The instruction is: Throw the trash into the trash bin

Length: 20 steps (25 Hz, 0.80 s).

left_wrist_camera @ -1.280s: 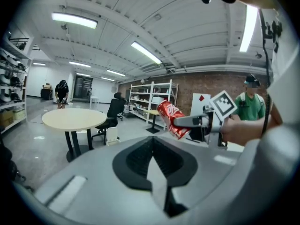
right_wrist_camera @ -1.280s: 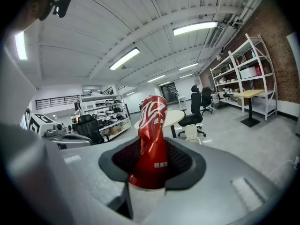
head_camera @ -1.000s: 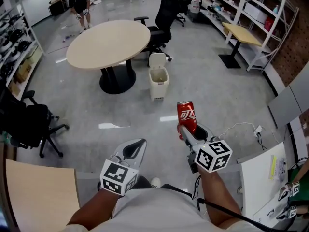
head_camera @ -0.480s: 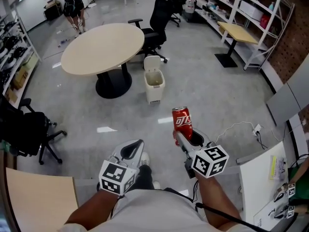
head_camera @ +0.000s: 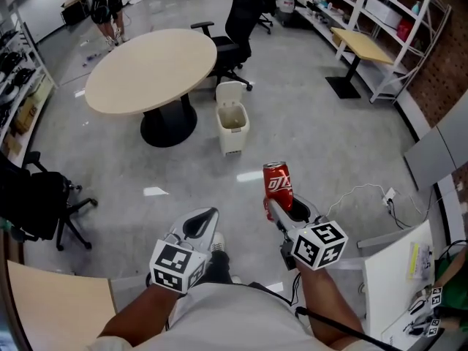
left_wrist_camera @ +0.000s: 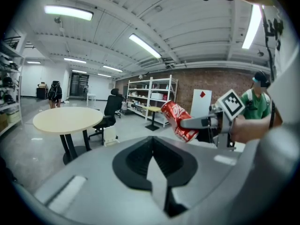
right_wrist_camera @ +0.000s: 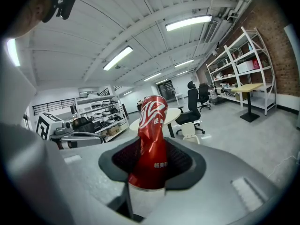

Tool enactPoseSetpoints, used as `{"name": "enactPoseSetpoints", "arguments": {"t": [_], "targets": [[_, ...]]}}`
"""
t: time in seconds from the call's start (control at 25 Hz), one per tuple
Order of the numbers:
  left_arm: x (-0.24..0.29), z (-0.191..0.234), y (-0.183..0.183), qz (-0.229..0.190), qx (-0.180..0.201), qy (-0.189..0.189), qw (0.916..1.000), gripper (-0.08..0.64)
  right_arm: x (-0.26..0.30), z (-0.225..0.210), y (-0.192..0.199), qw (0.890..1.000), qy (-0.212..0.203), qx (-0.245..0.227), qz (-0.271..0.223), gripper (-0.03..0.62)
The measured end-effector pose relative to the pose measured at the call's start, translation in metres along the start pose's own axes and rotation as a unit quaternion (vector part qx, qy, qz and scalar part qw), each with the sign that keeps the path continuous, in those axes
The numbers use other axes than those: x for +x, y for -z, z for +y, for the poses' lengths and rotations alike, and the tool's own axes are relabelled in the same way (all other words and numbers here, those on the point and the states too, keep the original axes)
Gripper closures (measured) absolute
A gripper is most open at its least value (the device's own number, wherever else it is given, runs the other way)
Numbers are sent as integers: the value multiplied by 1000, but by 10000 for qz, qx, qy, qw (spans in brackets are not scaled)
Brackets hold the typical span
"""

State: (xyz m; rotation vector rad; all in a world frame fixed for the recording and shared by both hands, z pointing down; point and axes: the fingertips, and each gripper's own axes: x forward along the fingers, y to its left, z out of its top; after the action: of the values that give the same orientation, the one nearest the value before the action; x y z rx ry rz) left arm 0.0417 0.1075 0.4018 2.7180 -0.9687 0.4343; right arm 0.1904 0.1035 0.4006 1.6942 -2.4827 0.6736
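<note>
A dented red soda can [head_camera: 278, 185] stands upright between the jaws of my right gripper [head_camera: 280, 205], which is shut on its lower half. In the right gripper view the can [right_wrist_camera: 153, 121] rises out of the black pads [right_wrist_camera: 183, 159]. My left gripper [head_camera: 199, 226] is held level beside it, shut with nothing in it; its own view shows the pads [left_wrist_camera: 136, 158] meeting. The white trash bin [head_camera: 233, 123], lid up, stands on the floor ahead next to the round table, well beyond both grippers. It shows small as the bin [left_wrist_camera: 110, 135] and the bin [right_wrist_camera: 190, 130].
A round beige table [head_camera: 150, 68] on a black pedestal stands left of the bin, with black office chairs [head_camera: 238, 22] behind. Shelving [head_camera: 380, 20] and a small desk [head_camera: 365, 50] line the right. A white cable [head_camera: 365, 193] lies on the floor at the right. A person [head_camera: 106, 6] stands far off.
The room has slid left and slightly nearer in the head view as the person walked forward. Both grippers moved with the body; the can stays gripped in the right one.
</note>
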Motion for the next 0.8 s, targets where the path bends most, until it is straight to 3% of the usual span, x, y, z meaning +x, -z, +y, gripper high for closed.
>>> {"name": "enactPoseSetpoints", "arguments": {"t": [0.4, 0.8], "targets": [[42, 54, -16, -74, -97, 35, 9999, 551, 57, -19, -27, 9999, 107, -56, 29, 437], [93, 116, -69, -331, -49, 342, 9989, 551, 119, -29, -78, 9995, 210, -222, 13, 437]]}}
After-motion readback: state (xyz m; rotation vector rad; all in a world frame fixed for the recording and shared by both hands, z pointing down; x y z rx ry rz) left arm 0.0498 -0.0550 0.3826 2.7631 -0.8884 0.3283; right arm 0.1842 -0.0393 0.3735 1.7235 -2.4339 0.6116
